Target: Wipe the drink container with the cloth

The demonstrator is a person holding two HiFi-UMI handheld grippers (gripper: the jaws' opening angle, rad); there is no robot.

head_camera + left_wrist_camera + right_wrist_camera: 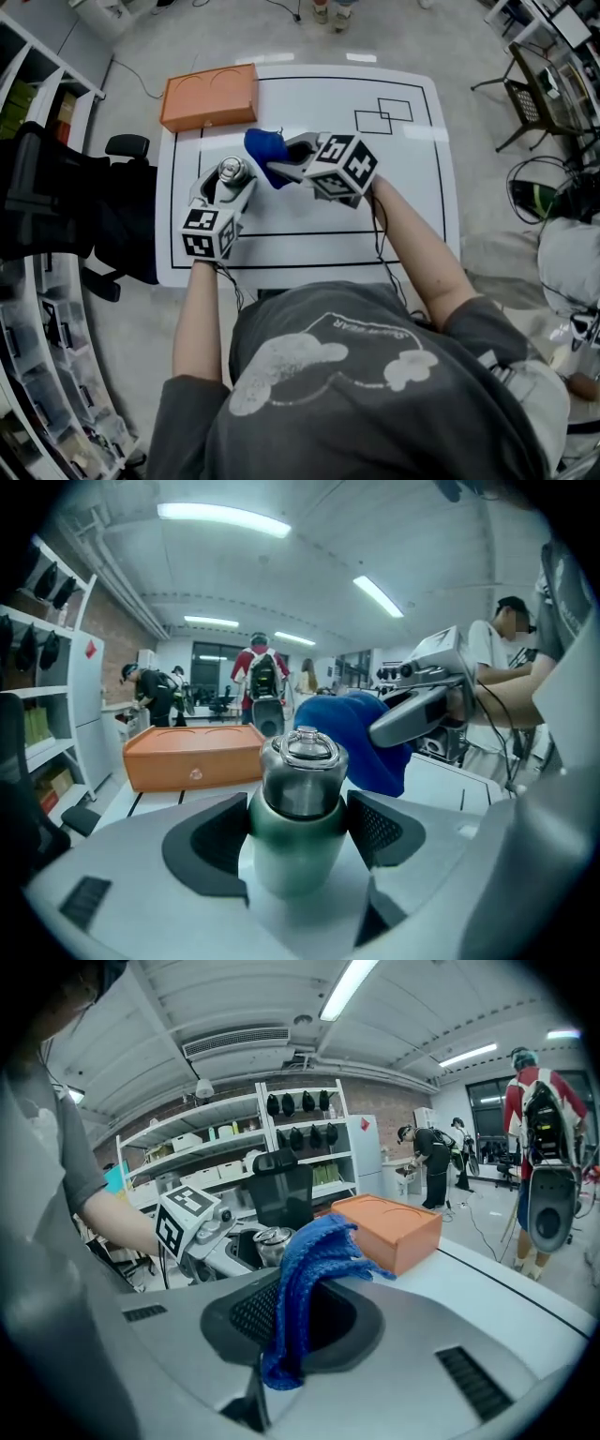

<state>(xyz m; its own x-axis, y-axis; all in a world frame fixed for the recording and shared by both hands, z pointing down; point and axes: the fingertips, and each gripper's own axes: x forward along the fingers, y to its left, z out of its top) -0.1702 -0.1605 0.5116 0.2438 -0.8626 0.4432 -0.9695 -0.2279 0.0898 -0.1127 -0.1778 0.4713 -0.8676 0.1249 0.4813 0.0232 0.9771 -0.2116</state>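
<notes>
Head view: only the cap of the drink container shows; the left gripper covers its body. The person's shoulders hide the near edge of the bench.

Left gripper view: the container's foot is lost behind the gripper's own body, and the container screens part of the cloth.

Right gripper view: the cloth's pinched middle is buried between the jaws of the right gripper. The cloth masks one corner of the orange box.

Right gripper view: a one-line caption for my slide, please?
Jaws shut on blue cloth, drink container just beyond.
</notes>
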